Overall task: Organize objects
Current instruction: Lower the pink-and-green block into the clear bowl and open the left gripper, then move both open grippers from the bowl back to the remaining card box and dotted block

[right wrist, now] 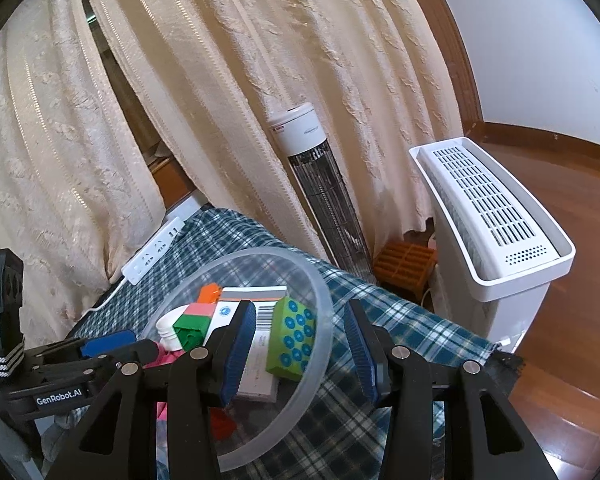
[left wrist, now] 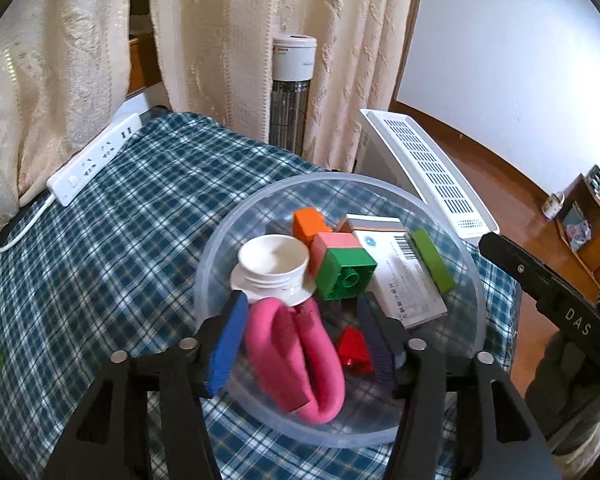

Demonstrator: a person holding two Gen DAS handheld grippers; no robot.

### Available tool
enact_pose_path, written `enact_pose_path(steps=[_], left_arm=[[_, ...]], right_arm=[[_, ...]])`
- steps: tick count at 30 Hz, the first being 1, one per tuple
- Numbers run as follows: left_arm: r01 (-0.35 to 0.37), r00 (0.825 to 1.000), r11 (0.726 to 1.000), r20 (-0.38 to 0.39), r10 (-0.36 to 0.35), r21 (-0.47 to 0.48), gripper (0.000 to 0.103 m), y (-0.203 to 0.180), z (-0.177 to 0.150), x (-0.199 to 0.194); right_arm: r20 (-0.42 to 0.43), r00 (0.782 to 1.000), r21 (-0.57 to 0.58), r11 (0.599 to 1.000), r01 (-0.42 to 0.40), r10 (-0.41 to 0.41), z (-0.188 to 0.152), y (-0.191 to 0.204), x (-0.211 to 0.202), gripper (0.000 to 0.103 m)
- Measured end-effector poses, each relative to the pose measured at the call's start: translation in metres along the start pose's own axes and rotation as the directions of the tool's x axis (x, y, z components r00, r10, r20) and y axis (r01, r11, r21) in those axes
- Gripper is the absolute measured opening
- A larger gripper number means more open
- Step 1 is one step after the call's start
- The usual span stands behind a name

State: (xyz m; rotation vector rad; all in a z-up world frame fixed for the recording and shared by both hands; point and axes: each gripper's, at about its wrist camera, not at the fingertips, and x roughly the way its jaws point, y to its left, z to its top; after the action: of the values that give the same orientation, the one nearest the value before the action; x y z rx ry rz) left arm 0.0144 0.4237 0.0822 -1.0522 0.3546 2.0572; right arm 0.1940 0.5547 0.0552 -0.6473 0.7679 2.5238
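Pink looped foam band (left wrist: pixel 296 356) lies inside clear round plastic bowl (left wrist: pixel 220 248) on checked tablecloth (left wrist: pixel 120 220), between left gripper (left wrist: pixel 300 324) jaws, pads off it. Right gripper (right wrist: pixel 300 350) straddles bowl rim, jaws apart, not pressing.

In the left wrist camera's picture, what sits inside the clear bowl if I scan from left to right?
White ceramic cup → pink-and-green block → flat printed box → long green block.
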Motion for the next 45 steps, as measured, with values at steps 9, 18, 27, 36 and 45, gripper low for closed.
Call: enact_pose_path(steps=[9, 18, 27, 36, 45], left_arm=[[-0.036, 0.999, 0.997, 0.015, 0.038, -0.072, 0.066, 0.028, -0.010, -0.016], [-0.103, 0.993, 0.985, 0.035, 0.109, -0.136, 0.069, 0.065, -0.027, -0.035], [-0.177, 0.981, 0.964, 0.042, 0.189, -0.198, 0.069, 0.105, -0.049, -0.057], [-0.257, 0.960, 0.932, 0.043, 0.277, -0.254, 0.069, 0.144, -0.071, -0.078], [-0.338, 0.931, 0.893, 0.031, 0.363, -0.296, 0.069, 0.176, -0.092, -0.094]], right_arm=[[0.007, 1.000, -0.022, 0.999, -0.023, 0.023, -0.004, 0.023, -0.003, 0.062], [-0.003, 0.998, -0.066, 0.996, -0.061, 0.060, -0.011, 0.057, -0.001, 0.069], [-0.024, 0.994, -0.123, 0.986, -0.111, 0.109, -0.019, 0.097, 0.005, 0.069], [-0.058, 0.985, -0.186, 0.968, -0.171, 0.163, -0.030, 0.141, 0.011, 0.070], [-0.100, 0.974, -0.241, 0.945, -0.222, 0.204, -0.045, 0.177, 0.017, 0.071]])
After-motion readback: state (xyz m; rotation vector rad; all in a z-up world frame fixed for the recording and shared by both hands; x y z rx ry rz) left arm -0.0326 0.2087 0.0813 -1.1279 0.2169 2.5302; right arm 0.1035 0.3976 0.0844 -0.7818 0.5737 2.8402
